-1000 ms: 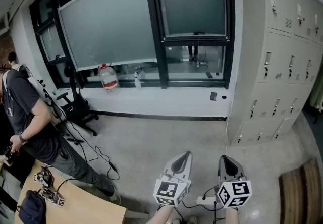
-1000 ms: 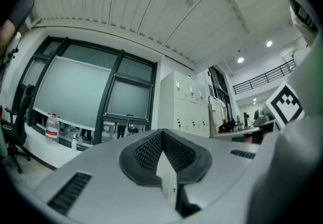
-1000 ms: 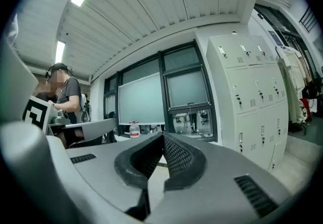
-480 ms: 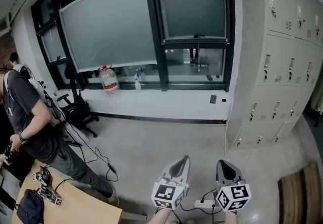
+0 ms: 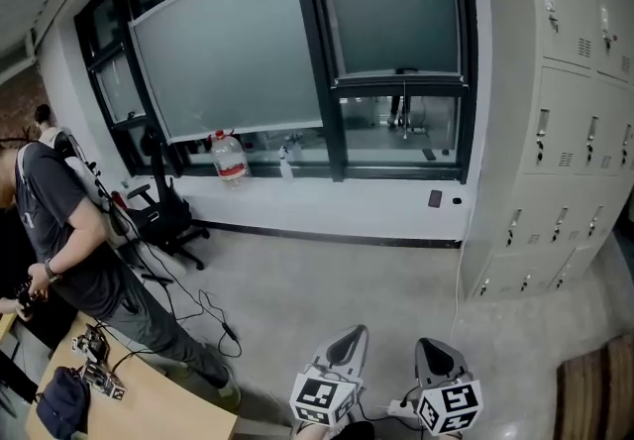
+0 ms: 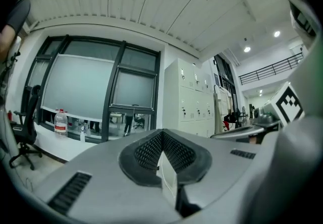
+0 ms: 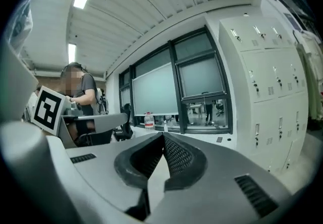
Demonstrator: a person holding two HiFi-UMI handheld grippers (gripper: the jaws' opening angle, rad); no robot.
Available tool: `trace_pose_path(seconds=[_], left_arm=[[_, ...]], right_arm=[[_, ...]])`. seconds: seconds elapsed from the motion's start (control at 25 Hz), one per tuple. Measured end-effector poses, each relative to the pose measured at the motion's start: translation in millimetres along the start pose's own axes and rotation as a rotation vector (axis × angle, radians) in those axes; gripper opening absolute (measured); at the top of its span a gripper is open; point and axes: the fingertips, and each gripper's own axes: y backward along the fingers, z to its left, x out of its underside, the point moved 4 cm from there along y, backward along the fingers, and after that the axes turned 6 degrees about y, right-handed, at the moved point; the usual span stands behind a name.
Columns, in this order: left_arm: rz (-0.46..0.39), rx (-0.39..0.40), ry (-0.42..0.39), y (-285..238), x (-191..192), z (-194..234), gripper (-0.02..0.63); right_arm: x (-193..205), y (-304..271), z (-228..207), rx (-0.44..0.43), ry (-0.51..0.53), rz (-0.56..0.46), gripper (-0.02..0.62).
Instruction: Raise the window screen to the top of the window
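Screen: window screen hangs over the right pane's upper part (clear glass below).
Claws: left gripper and right gripper pinched closed, empty, well apart from it.
Progress: seemingly unstarted; reaching, gripping and raising are all left.

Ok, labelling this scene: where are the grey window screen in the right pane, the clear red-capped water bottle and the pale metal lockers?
grey window screen (image 5: 391, 20): head view, middle of fabric.
clear red-capped water bottle (image 5: 230, 161): head view, its body.
pale metal lockers (image 5: 567, 161): head view, a door.
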Motion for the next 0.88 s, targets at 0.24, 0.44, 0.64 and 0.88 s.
trace_pose_path(seconds=[0.24, 0.44, 0.64, 0.88], left_arm=[[0.03, -0.053, 0.038, -25.7, 19.0, 37.1, 0.003], [0.004, -0.06, 0.081, -94.5, 23.6, 93.3, 0.003], [-0.028, -0.047, 0.081, -181.0, -1.5, 170.0, 0.003], [-0.089, -0.022, 0.053, -259.8, -43.0, 247.1, 0.003]], right_arm=[[18.7, -43.3, -9.0, -0.07, -0.085, 0.047, 0.006], [11.7, -115.8, -42.0, -0.07, -0.081, 0.051, 0.006], [-18.0, -219.6, -81.4, -0.036, -0.098, 0.035, 0.006], [-58.5, -318.0, -107.4, 0.014, -0.099, -0.02, 0.006]])
